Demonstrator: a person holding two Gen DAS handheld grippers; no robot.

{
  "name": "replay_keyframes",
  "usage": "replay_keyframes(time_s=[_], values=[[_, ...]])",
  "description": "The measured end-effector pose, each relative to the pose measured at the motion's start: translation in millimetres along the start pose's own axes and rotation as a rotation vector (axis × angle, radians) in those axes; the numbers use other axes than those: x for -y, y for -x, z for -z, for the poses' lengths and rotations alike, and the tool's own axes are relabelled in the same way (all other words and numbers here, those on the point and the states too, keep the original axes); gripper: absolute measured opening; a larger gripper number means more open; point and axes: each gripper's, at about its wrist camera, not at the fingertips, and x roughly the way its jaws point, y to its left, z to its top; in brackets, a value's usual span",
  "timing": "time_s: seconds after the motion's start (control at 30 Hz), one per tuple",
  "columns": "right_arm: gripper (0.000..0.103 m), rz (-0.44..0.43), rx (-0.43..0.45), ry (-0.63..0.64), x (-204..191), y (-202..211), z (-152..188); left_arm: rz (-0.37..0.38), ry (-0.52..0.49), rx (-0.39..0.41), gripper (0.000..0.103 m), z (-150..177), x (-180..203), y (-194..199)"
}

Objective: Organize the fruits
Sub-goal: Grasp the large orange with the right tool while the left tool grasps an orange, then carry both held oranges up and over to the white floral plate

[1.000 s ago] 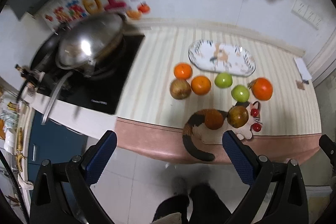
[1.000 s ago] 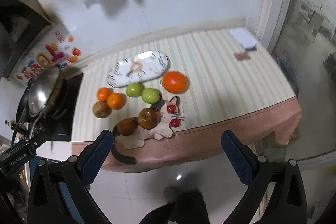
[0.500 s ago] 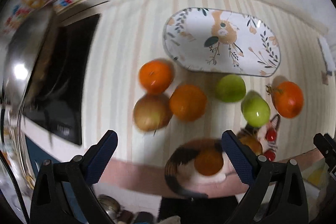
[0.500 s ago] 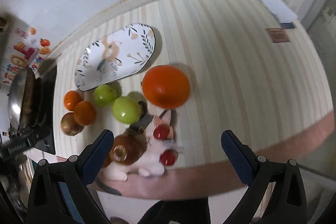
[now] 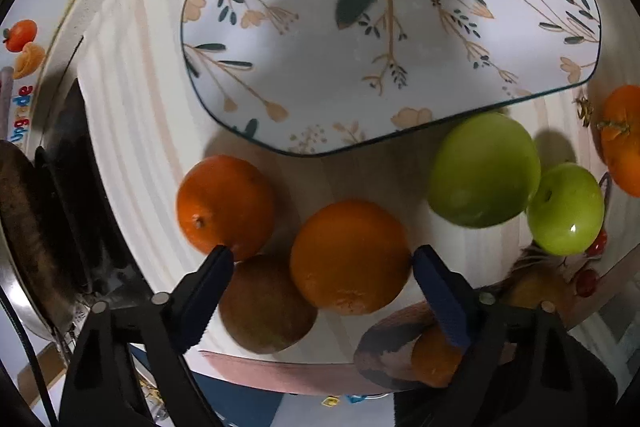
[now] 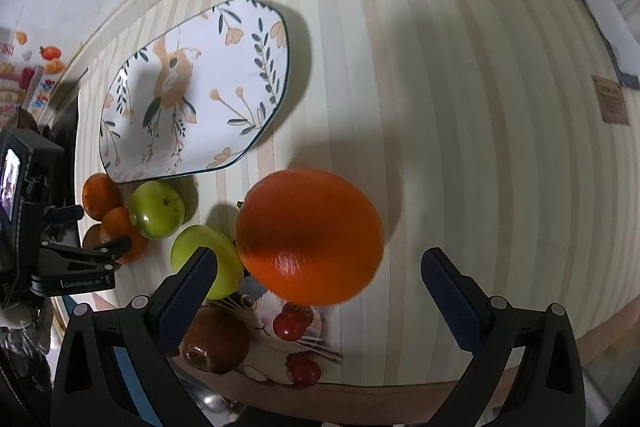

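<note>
In the left wrist view my open left gripper (image 5: 320, 259) brackets an orange (image 5: 349, 257) on the striped counter. A second orange (image 5: 225, 205) and a brown fruit (image 5: 266, 311) lie at its left, two green apples (image 5: 484, 169) (image 5: 566, 209) at its right. The oval floral plate (image 5: 280, 27) lies just beyond. In the right wrist view my open right gripper (image 6: 318, 261) hovers around a large orange (image 6: 310, 237). A green apple (image 6: 210, 263) touches its left side. The plate (image 6: 240, 67) is at the far left.
A cat-shaped mat (image 6: 276, 339) at the counter's front edge holds a brown fruit (image 6: 214, 341) and two small red fruits (image 6: 290, 323). A stove with a wok (image 5: 24, 235) stands at the left. The left gripper's body (image 6: 40, 227) shows in the right wrist view.
Both grippers have moved down and forward from above the floor to just over the fruits. The left now brackets the middle orange, the right the large orange. Both stayed open.
</note>
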Motion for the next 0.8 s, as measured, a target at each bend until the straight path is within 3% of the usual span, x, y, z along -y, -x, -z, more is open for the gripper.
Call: replay_keyframes(time_s=[0.13,0.2,0.33,0.43,0.6,0.8], values=[[0.103,-0.001,-0.041,0.033,-5.4,-13.1,-8.9,-0.034,-0.023,0.023,0.077,0.1,8.7,7.0],[0.103,-0.004,-0.067,0.046,-7.6,-19.5,-11.8,-0.006,-0.034,0.027,0.057,-0.4,16.8,12.3],[0.101,0.034,-0.112,0.094,-17.3,-37.1,-16.0,-0.031,-0.027,0.045,0.058,-0.9,20.2,16.6],[0.089,0.055,-0.138,0.136,-24.3,-48.7,-14.2,-0.034,-0.013,0.042,0.059,-1.9,16.6,17.7],[0.088,0.053,-0.151,0.155,-27.9,-52.0,-7.4,-0.068,-0.044,0.029,0.062,-3.3,27.4,-2.3],[0.087,0.028,-0.195,0.159,-25.9,-56.0,12.8,-0.021,0.033,0.044,0.06,4.7,20.3,-0.3]])
